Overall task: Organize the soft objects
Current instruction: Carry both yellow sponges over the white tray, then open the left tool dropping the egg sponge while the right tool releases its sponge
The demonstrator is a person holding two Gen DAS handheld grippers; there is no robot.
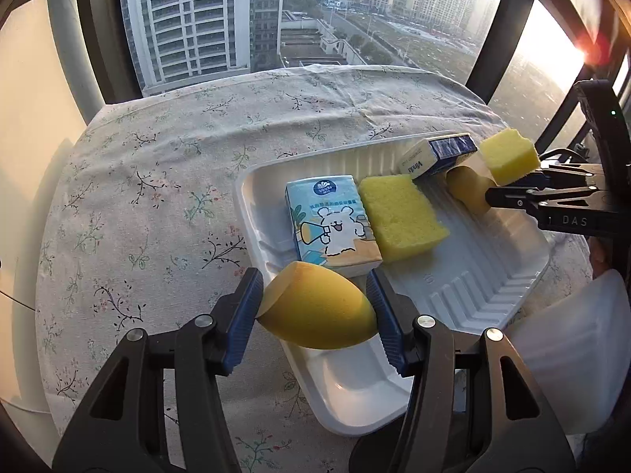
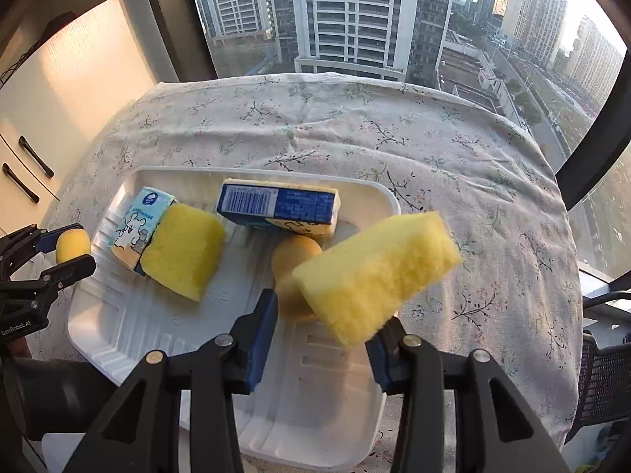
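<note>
My left gripper point(image 1: 315, 311) is shut on an orange egg-shaped sponge point(image 1: 315, 311) over the near edge of the white tray point(image 1: 493, 272). It also shows in the right wrist view point(image 2: 73, 246). My right gripper point(image 2: 321, 325) holds a yellow sponge block point(image 2: 374, 272) by one end above the tray point(image 2: 130, 315); the block touches only the right pad, the left pad stands apart. In the tray lie a light-blue tissue pack point(image 1: 331, 228), a flat yellow sponge point(image 1: 400, 216), a dark-blue tissue pack point(image 2: 278, 207) and a second orange egg sponge point(image 2: 294, 266).
The tray sits on a table with a floral cloth point(image 1: 157, 181). Behind the table is a window with dark frames point(image 2: 591, 165). A white cabinet point(image 2: 47, 118) stands at the left. A translucent white container point(image 1: 572, 358) is at my right.
</note>
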